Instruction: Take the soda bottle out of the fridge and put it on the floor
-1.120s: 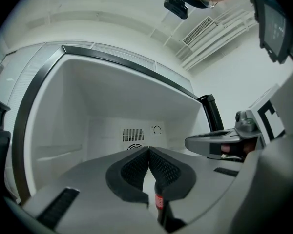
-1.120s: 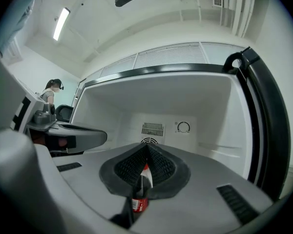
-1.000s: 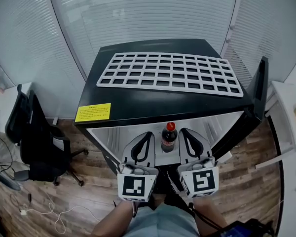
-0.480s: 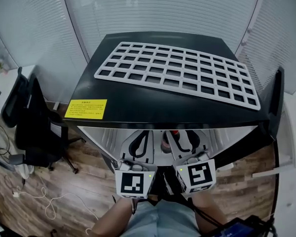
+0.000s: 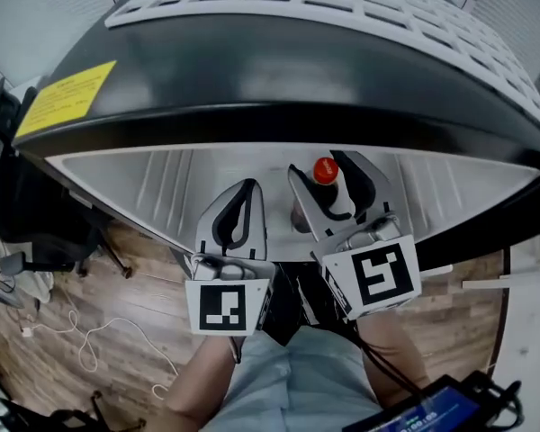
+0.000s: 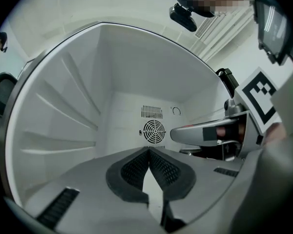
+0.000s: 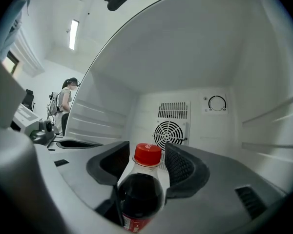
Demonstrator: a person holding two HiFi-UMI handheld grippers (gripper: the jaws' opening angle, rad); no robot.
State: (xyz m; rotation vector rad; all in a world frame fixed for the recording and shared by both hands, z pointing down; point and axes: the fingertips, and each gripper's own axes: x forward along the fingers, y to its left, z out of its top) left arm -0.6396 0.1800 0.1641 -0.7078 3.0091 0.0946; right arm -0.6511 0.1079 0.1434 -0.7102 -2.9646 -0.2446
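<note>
Right gripper (image 7: pixel 145 152): jaws spread wide, having just been opening, with the clear plastic soda bottle of dark drink (image 7: pixel 139 196) upright between them. The ribbed pads flank the bottle's red screw cap (image 7: pixel 147 154) on both sides, close to it but not pressing on it. The bottle stands inside the small black-topped fridge with white interior walls (image 7: pixel 185 57), in front of the round fan grille (image 7: pixel 170 133) on the back wall.

Hidden parts: the bottle's lower body runs off the bottom edge of the right gripper view, so its base and the surface beneath it cannot be seen. In the head view only the cap and neck show; the rest lies behind the right gripper's jaws. The fridge's overhanging top covers the upper interior there.

Left gripper (image 6: pixel 149 150): jaws closed together, tips meeting, nothing between them. It reaches into the fridge beside the right gripper, to the bottle's left, apart from it.
</note>
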